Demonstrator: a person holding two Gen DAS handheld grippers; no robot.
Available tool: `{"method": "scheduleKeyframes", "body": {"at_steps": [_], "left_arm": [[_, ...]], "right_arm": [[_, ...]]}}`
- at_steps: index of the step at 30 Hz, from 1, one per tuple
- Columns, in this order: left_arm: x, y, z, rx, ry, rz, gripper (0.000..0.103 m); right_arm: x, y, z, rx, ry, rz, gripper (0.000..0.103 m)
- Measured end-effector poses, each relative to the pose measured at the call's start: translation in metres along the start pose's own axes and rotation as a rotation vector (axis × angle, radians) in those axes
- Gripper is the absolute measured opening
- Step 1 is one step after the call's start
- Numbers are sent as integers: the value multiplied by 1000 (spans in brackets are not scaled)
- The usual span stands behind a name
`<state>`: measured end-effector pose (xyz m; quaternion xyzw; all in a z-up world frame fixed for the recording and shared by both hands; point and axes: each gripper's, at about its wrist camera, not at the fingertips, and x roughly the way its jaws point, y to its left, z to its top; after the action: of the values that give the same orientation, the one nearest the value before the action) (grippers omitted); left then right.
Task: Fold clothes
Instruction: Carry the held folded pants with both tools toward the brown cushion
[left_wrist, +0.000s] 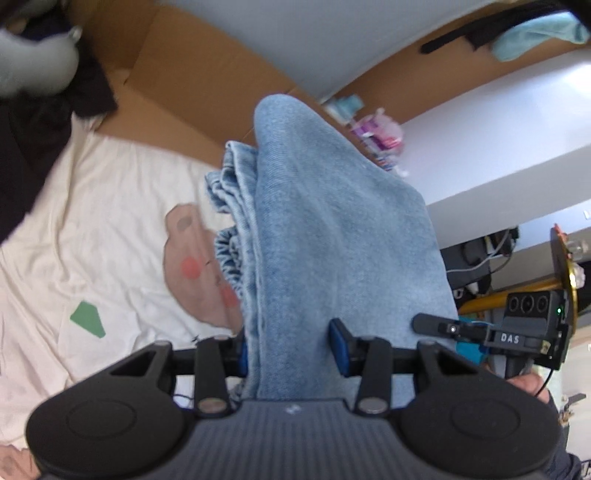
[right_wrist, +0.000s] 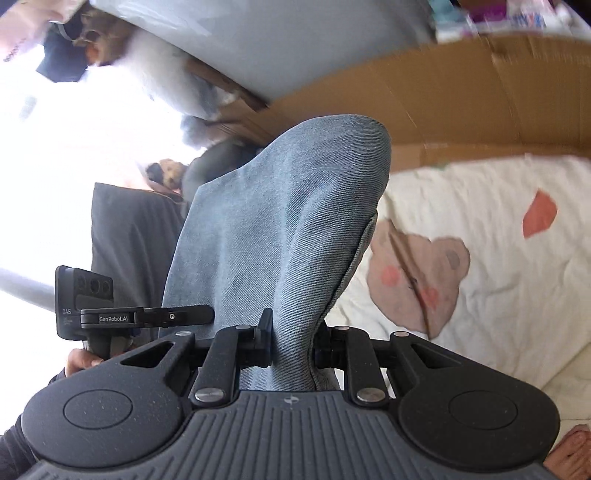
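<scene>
- We are holding the left gripper (left_wrist: 291, 349) with its blue-padded fingers (left_wrist: 339, 347) clamped on a thick fold of the light blue jeans (left_wrist: 332, 229); the denim is filling the whole gap between them.
- We are holding the right gripper (right_wrist: 290, 341) the same way, its black fingers (right_wrist: 264, 341) pinching a narrower fold of the jeans (right_wrist: 280, 229), cloth pressed on both sides.
- The jeans are rising away from both pairs of fingers as a tall draped hump, lifted above the white bed sheet (left_wrist: 85, 221); in the left wrist view a gathered, ruffled edge (left_wrist: 229, 251) of the denim is hanging on the side of the hump nearer the sheet.
- In the left wrist view the right gripper is showing just beside the jeans, on the side away from the sheet, with a hand (left_wrist: 528, 387) wrapped around its handle; in the right wrist view the left gripper is sitting likewise beside the jeans, with a hand (right_wrist: 79, 360) under it.
- The sheet is lying below the jeans, printed with a pink bear face (right_wrist: 417, 273), a green patch (left_wrist: 88, 319) and a red patch (right_wrist: 539, 214).
- Brown cardboard (right_wrist: 443, 96) is standing along the far edge of the sheet, behind the jeans.
- A bare foot (right_wrist: 570, 454) is showing at the near corner of the sheet in the right wrist view.
- Dark clothing (left_wrist: 40, 110) is piling up beyond the sheet, well apart from the jeans.
</scene>
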<state>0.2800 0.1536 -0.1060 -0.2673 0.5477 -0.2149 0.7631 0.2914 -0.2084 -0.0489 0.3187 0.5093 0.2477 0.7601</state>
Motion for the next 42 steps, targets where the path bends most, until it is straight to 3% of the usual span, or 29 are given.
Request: {"method": "scheduleKeyframes", "body": {"at_steps": [14,23,32,42], "left_arm": [[-87,-122,17,126,-48,-17,44],[-110,-198,10,170,-74,-75,44],[-107,-262,-9,218,-66,-84,44],[-83,-319,-38,249,-60,-113,44]], "right_arm": [[-129,96,22,-24,-105,16,19],[-234,131,24,-64,-202,-1,19],[-307,133,4,-75,-270,-37,20],[-373,104,-24,-70,-324,-70,20]]}}
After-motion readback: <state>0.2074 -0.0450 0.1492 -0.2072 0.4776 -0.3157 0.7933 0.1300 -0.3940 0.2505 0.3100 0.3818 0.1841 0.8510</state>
